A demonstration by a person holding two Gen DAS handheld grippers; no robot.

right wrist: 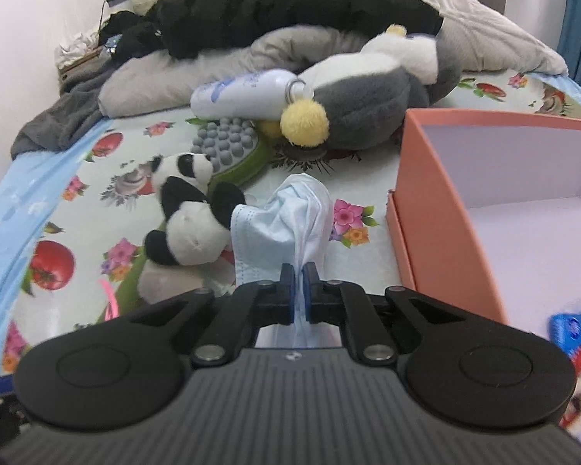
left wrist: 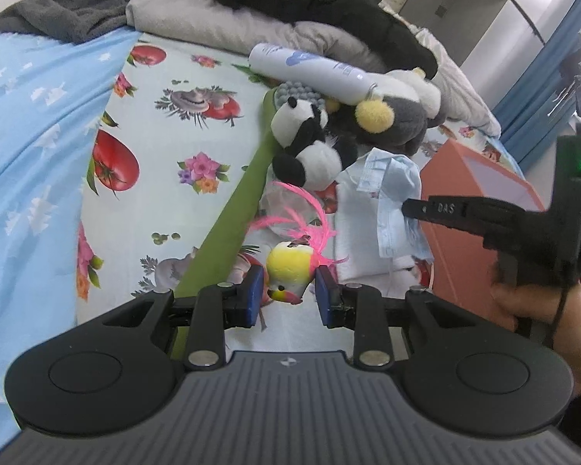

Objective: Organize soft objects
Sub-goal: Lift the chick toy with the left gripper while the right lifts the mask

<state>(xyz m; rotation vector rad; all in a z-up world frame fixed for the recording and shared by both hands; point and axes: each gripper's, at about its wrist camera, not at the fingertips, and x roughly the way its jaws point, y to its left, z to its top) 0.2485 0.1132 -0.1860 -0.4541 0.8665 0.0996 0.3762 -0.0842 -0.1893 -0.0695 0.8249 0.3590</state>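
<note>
My left gripper (left wrist: 288, 294) is shut on a small yellow bird toy (left wrist: 290, 263) with pink feathers, just above the floral sheet. A light blue face mask (right wrist: 286, 217) hangs bunched from my right gripper (right wrist: 299, 286), whose blue pads pinch its lower edge. In the left wrist view the right gripper (left wrist: 406, 209) reaches in from the right with the mask (left wrist: 395, 190) at its tip. A panda plush (right wrist: 189, 221) (left wrist: 310, 147) lies left of the mask. Behind it rests a grey penguin plush (right wrist: 368, 108) (left wrist: 399, 120).
An open pink box (right wrist: 441, 178) (left wrist: 461, 224) with a white inside stands at the right. A white bottle (right wrist: 244, 93), a green massager (right wrist: 232, 147), a grey pillow (right wrist: 197, 66) and a black jacket (right wrist: 290, 4) lie further back. A blue blanket (left wrist: 31, 124) covers the left.
</note>
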